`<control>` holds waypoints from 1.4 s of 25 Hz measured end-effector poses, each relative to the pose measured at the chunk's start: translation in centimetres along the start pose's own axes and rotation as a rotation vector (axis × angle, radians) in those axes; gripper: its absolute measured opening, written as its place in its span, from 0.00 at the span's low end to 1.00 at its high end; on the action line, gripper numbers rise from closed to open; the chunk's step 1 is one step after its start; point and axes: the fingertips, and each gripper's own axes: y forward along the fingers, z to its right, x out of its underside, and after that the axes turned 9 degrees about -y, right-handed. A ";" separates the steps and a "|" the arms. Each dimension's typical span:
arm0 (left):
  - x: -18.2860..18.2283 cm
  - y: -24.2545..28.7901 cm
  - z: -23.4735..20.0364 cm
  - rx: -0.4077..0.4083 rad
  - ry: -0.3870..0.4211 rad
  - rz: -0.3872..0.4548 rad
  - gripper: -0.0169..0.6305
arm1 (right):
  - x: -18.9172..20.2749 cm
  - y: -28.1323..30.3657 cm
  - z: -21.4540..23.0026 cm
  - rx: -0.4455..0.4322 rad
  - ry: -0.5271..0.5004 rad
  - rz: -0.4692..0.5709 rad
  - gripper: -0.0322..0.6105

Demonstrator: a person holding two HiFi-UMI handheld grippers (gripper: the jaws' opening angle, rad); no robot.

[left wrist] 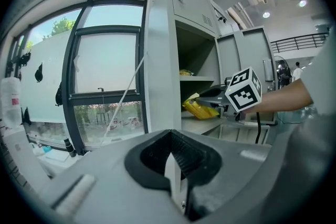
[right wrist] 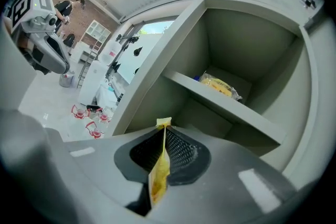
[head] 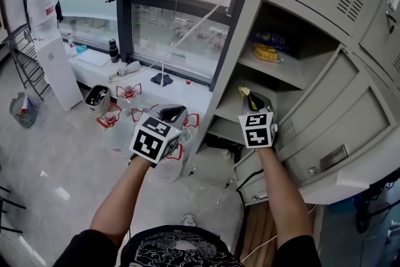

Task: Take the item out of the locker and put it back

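Note:
My right gripper (head: pixel 250 101) is shut on the edge of a thin yellow packet (head: pixel 244 92) and holds it up in front of the open grey locker (head: pixel 294 81), level with the lower shelf. In the right gripper view the packet (right wrist: pixel 160 165) stands on edge between the pads of that gripper (right wrist: pixel 164 131). A second yellow packet (right wrist: pixel 218 84) lies on the upper shelf (head: pixel 265 53). My left gripper (head: pixel 174 113) hovers left of the locker with its pads together and nothing gripped (left wrist: pixel 176 165). From the left gripper view I see the right gripper (left wrist: pixel 206 98) and its packet (left wrist: pixel 197 108).
The locker's door (head: pixel 350 134) hangs open to the right of my right arm. Clear bottles with red handles (head: pixel 128 94) and a black bin (head: pixel 97 99) sit on the floor by the window. A black cable (head: pixel 247 184) runs at the locker's base.

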 end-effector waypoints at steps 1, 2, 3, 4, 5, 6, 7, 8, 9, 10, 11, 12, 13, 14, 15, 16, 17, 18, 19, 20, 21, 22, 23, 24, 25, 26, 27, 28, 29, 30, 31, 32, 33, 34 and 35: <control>0.0 0.0 0.1 0.005 0.000 0.001 0.04 | 0.0 -0.3 0.1 0.006 0.002 0.000 0.10; 0.0 0.0 0.3 0.010 0.001 0.002 0.04 | -0.1 -0.6 0.2 0.012 0.003 -0.001 0.10; 0.0 0.0 0.4 0.016 0.002 0.003 0.04 | -0.1 -0.9 0.3 0.018 0.005 -0.002 0.10; 0.0 0.0 0.6 0.022 0.003 0.003 0.04 | -0.1 -1.3 0.4 0.024 0.006 -0.004 0.10; 0.0 0.1 0.8 0.028 0.004 0.004 0.04 | -0.1 -1.6 0.5 0.029 0.008 -0.005 0.10; 0.0 0.1 1.0 0.035 0.006 0.005 0.04 | -0.1 -2.0 0.6 0.035 0.009 -0.005 0.10; -0.1 0.1 1.3 0.042 0.008 0.006 0.04 | -0.1 -2.3 0.7 0.042 0.010 -0.005 0.10; -0.1 0.1 1.6 0.050 0.009 0.007 0.04 | -0.1 -2.7 0.8 0.050 0.011 -0.005 0.10; -0.1 0.2 1.8 0.059 0.011 0.008 0.04 | -0.1 -3.2 1.0 0.057 0.013 -0.005 0.10; -0.1 0.2 2.1 0.068 0.012 0.008 0.04 | -0.2 -3.6 1.1 0.064 0.016 -0.005 0.10; -0.1 0.2 2.4 0.077 0.013 0.008 0.04 | -0.2 -4.1 1.2 0.070 0.018 -0.006 0.10; -0.1 0.2 2.7 0.085 0.015 0.009 0.04 | -0.2 -4.5 1.3 0.077 0.020 -0.006 0.10; -0.1 0.2 3.0 0.094 0.016 0.008 0.04 | -0.2 -4.9 1.4 0.084 0.022 -0.006 0.10; 0.0 0.3 3.3 0.102 0.017 0.008 0.04 | -0.2 -5.3 1.4 0.090 0.024 -0.005 0.10; 0.0 0.3 3.6 0.110 0.018 0.008 0.04 | -0.2 -5.7 1.5 0.097 0.027 -0.006 0.10; 0.1 0.3 3.8 0.119 0.018 0.007 0.04 | -0.1 -6.2 1.5 0.104 0.030 -0.008 0.10; 0.1 0.3 4.2 0.128 0.017 0.006 0.04 | -0.1 -6.6 1.6 0.111 0.033 -0.010 0.10; 0.2 0.3 4.6 0.140 0.013 0.003 0.04 | -0.1 -7.1 1.7 0.119 0.038 -0.011 0.10; 0.2 0.3 5.0 0.153 0.009 -0.001 0.04 | 0.0 -7.5 1.8 0.127 0.045 -0.011 0.10; 0.3 0.3 5.4 0.165 0.007 -0.004 0.04 | 0.0 -7.9 1.9 0.135 0.052 -0.012 0.10; 0.3 0.2 5.7 0.175 0.009 -0.006 0.04 | 0.1 -8.3 2.0 0.142 0.059 -0.013 0.10; 0.2 0.2 6.0 0.182 0.011 -0.006 0.04 | 0.0 -8.6 2.0 0.150 0.064 -0.010 0.10; 0.2 0.2 6.3 0.189 0.014 -0.006 0.04 | 0.0 -9.0 2.1 0.156 0.067 -0.008 0.09; 0.1 0.1 6.5 0.195 0.016 -0.005 0.04 | 0.0 -9.3 2.1 0.163 0.072 -0.007 0.10; 0.1 0.1 6.7 0.200 0.019 -0.004 0.04 | -0.1 -9.6 2.1 0.169 0.076 -0.005 0.09; 0.2 0.0 6.9 0.206 0.021 -0.004 0.04 | -0.1 -9.9 2.1 0.176 0.080 -0.004 0.09; 0.2 0.0 7.1 0.212 0.023 -0.005 0.04 | -0.2 -10.3 2.2 0.182 0.084 -0.002 0.10; 0.3 -0.1 7.3 0.217 0.024 -0.005 0.04 | -0.2 -10.5 2.3 0.188 0.087 0.000 0.09; 0.3 -0.1 7.4 0.221 0.024 -0.006 0.04 | -0.3 -10.8 2.4 0.194 0.089 0.002 0.10; 0.4 -0.2 7.5 0.223 0.024 -0.006 0.04 | -0.5 -11.0 2.5 0.201 0.090 0.005 0.09; 0.4 -0.2 7.5 0.225 0.024 -0.007 0.04 | -0.7 -11.2 2.7 0.209 0.090 0.009 0.09; 0.3 -0.2 7.5 0.227 0.023 -0.007 0.04 | -0.9 -11.5 2.9 0.219 0.088 0.014 0.09; 0.3 -0.2 7.5 0.228 0.024 -0.006 0.04 | -1.2 -11.7 3.2 0.230 0.085 0.019 0.09; 0.2 -0.2 7.4 0.228 0.024 -0.004 0.04 | -1.6 -11.9 3.4 0.242 0.080 0.026 0.09; 0.0 -0.2 7.4 0.227 0.025 -0.002 0.04 | -1.9 -12.0 3.6 0.254 0.076 0.032 0.09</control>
